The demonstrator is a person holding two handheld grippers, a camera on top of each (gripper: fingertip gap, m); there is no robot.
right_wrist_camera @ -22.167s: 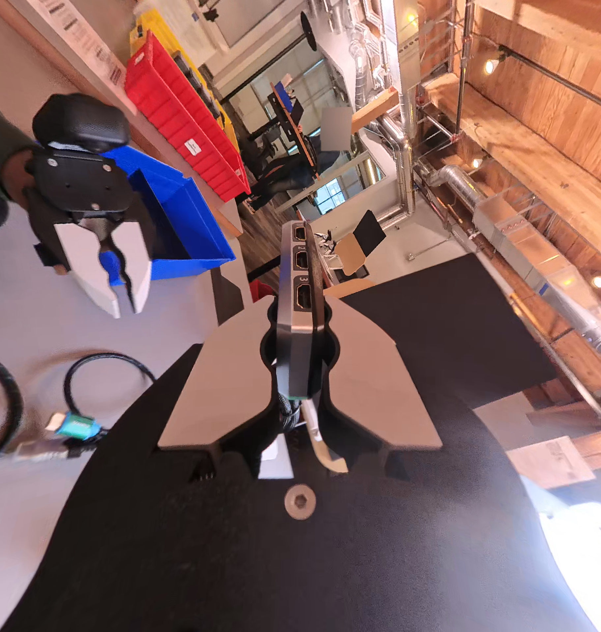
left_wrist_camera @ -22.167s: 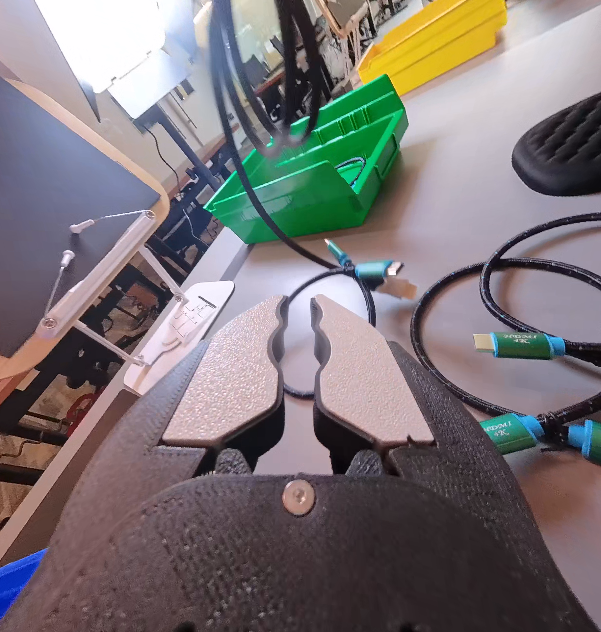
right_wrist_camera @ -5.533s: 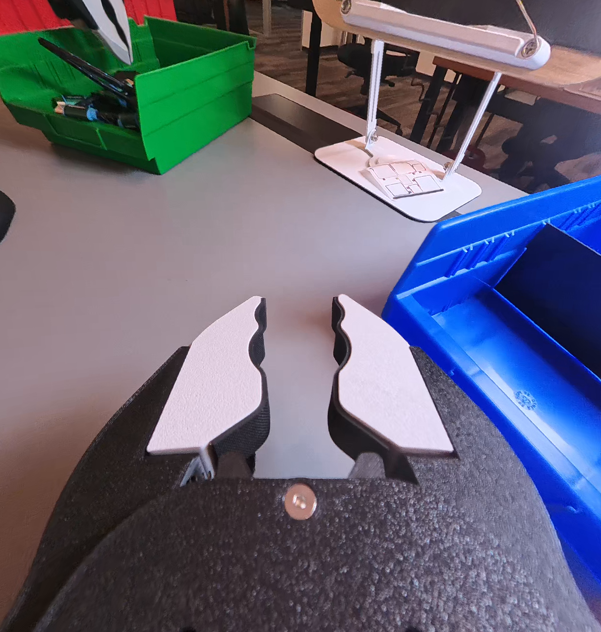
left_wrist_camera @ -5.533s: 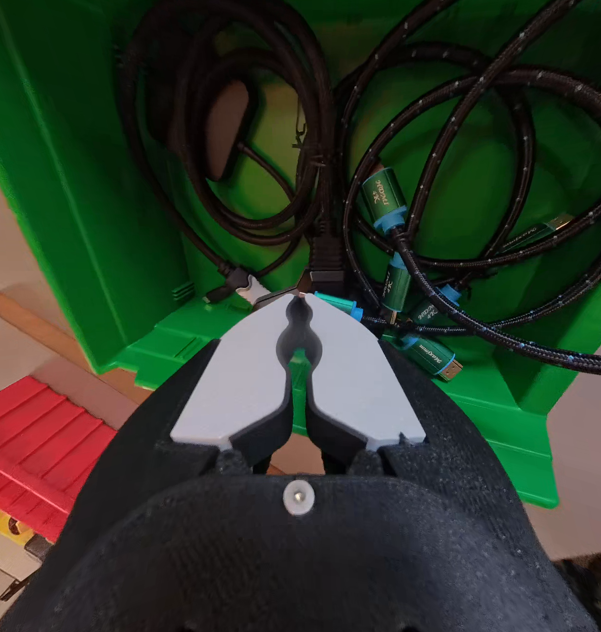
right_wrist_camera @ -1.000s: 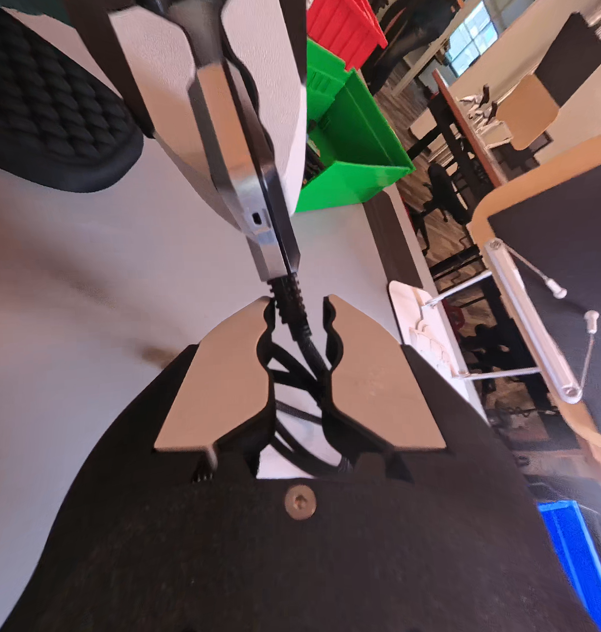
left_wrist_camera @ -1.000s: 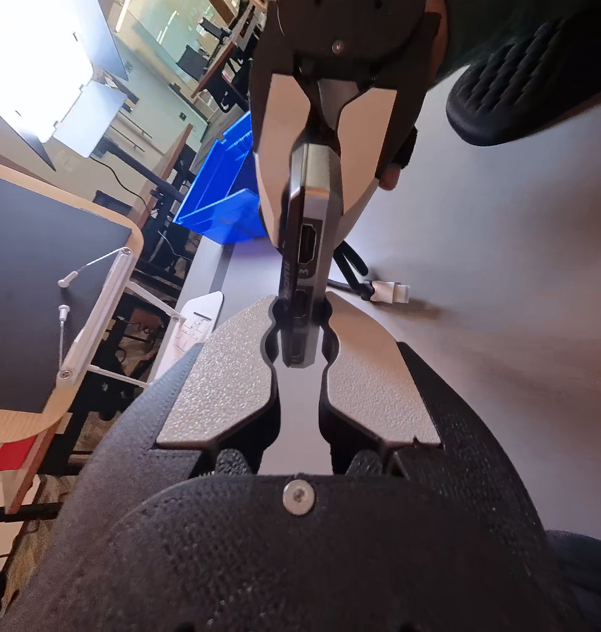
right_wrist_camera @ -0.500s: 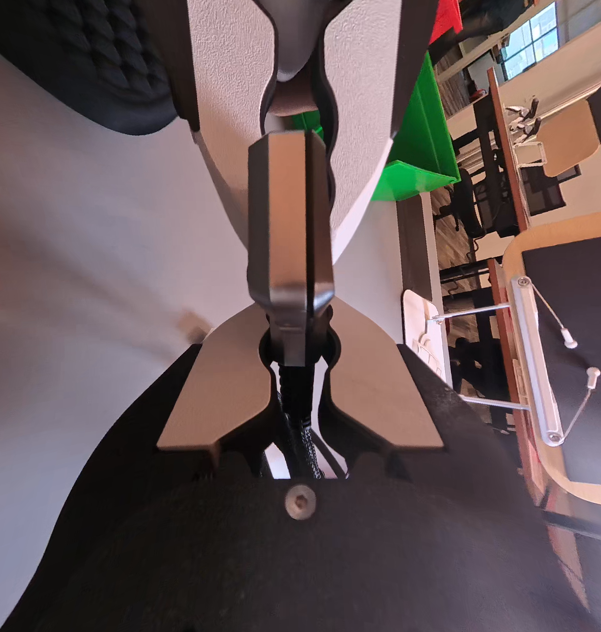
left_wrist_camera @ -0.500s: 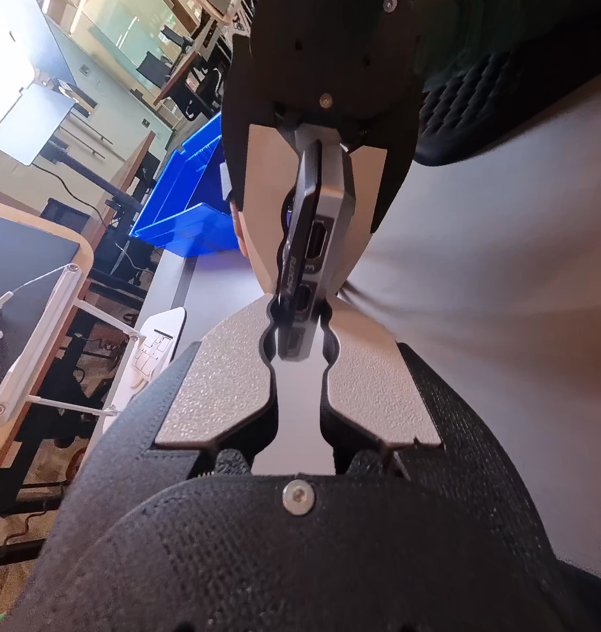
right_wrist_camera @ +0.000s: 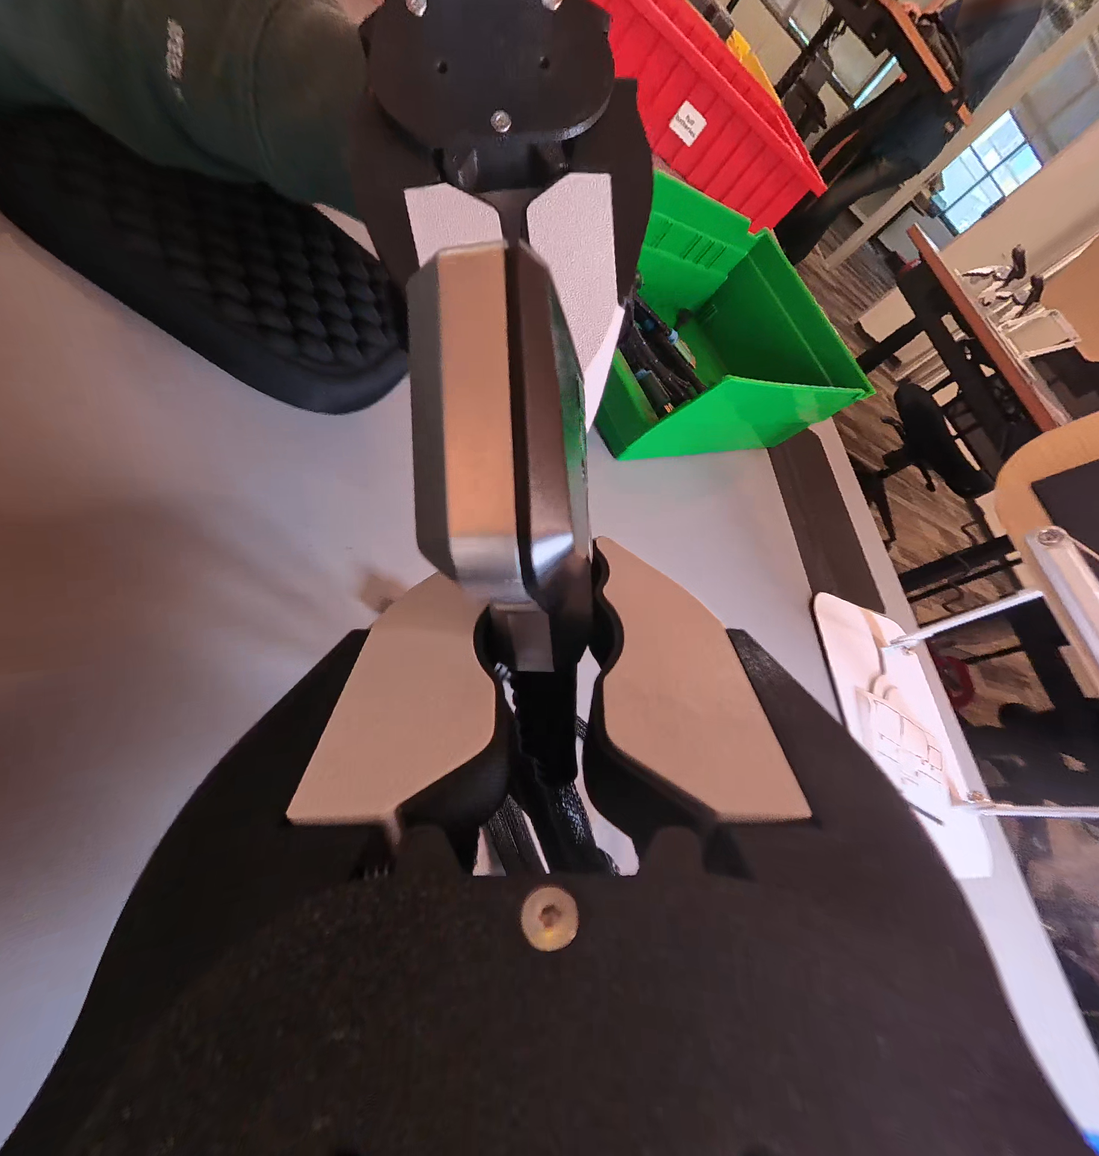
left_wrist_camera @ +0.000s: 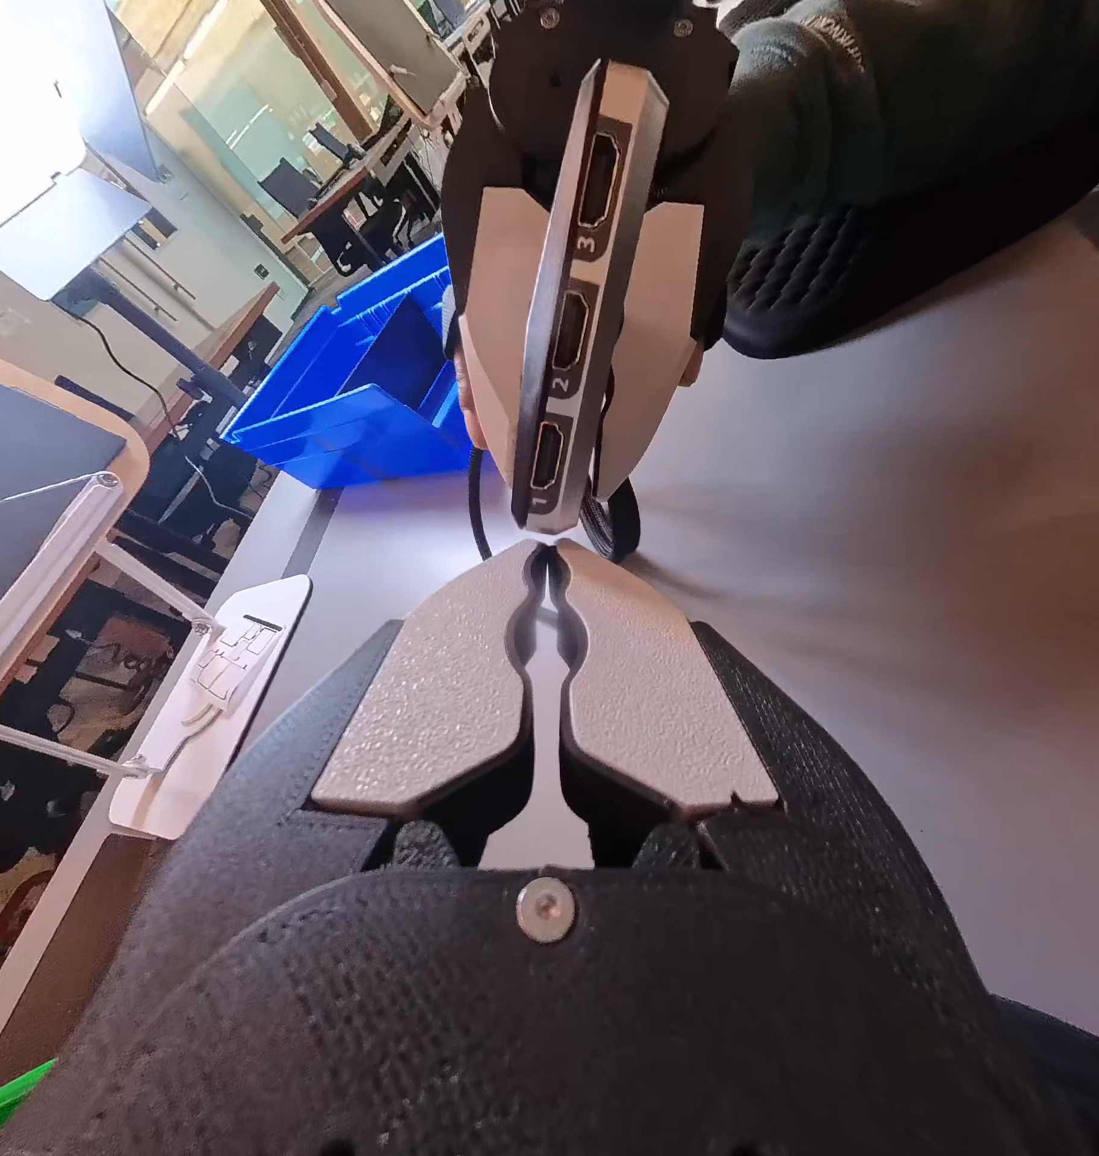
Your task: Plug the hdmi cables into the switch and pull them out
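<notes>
Our right gripper (right_wrist_camera: 544, 600) pinches the cable end of a grey hub (right_wrist_camera: 472, 413), its pads (right_wrist_camera: 409, 688) pressed on the narrow faces, and holds it in the air above the table (right_wrist_camera: 159, 500). Our left gripper (left_wrist_camera: 546, 550) faces it with its tips pressed together on nothing, just short of the hub's free end (left_wrist_camera: 547, 519).

The hub looks rigid and metal-cased, probably light, its smooth faces likely slippery; we judge the flat sides the best place to hold. Its braided cable (left_wrist_camera: 478, 500) hangs limp.

We count one hub with three ports (left_wrist_camera: 569, 341), one cable, two grippers, one black pad (right_wrist_camera: 190, 281), one blue bin (left_wrist_camera: 359, 400), one green bin (right_wrist_camera: 753, 375) and one red bin (right_wrist_camera: 709, 106).
</notes>
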